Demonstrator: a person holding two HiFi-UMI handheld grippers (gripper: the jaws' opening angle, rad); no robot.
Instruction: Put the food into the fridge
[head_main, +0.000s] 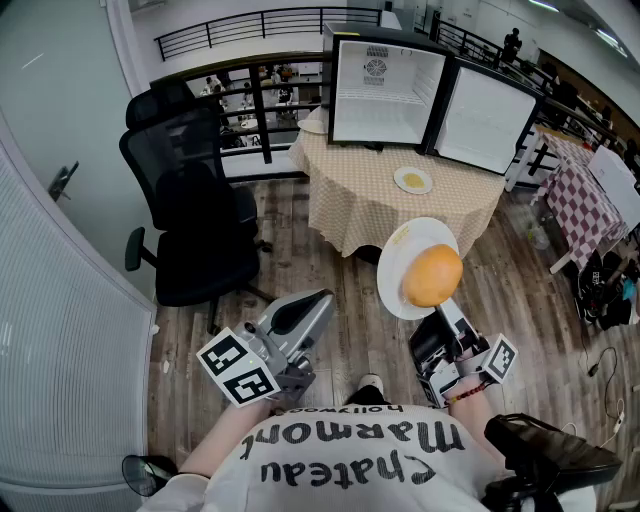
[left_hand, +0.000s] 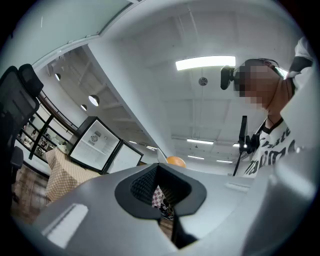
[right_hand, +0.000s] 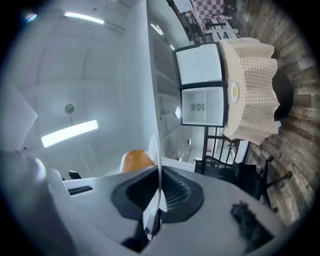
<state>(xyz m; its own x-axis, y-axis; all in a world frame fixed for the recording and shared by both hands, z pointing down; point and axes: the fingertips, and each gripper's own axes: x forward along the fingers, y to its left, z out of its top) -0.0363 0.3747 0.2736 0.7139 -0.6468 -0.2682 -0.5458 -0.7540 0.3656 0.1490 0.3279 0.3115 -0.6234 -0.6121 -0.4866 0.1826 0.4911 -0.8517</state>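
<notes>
At my right gripper (right_hand: 159, 200), the jaws are clamped on the rim of a white plate (head_main: 398, 262). The right gripper view shows the plate edge-on, standing as a thin line between the two pads. A round orange food item (head_main: 432, 275) rests on the plate just beyond the jaw tips. It touches the plate surface only and is clear of the jaws. In the head view the plate is carried over the wooden floor (head_main: 330, 275), short of the table's near edge.

My left gripper (head_main: 318, 305) is held beside it. Its jaws are closed together with nothing between them.

Farther out, the round table (head_main: 400, 215) carries a checked cloth. A small plate (head_main: 413, 180) with yellow food lies near its front edge. At the table's back edge stands the fridge (head_main: 385, 90), with its door (head_main: 487, 120) swung open to the right. A black office chair (head_main: 190, 210) stands left of the table.
</notes>
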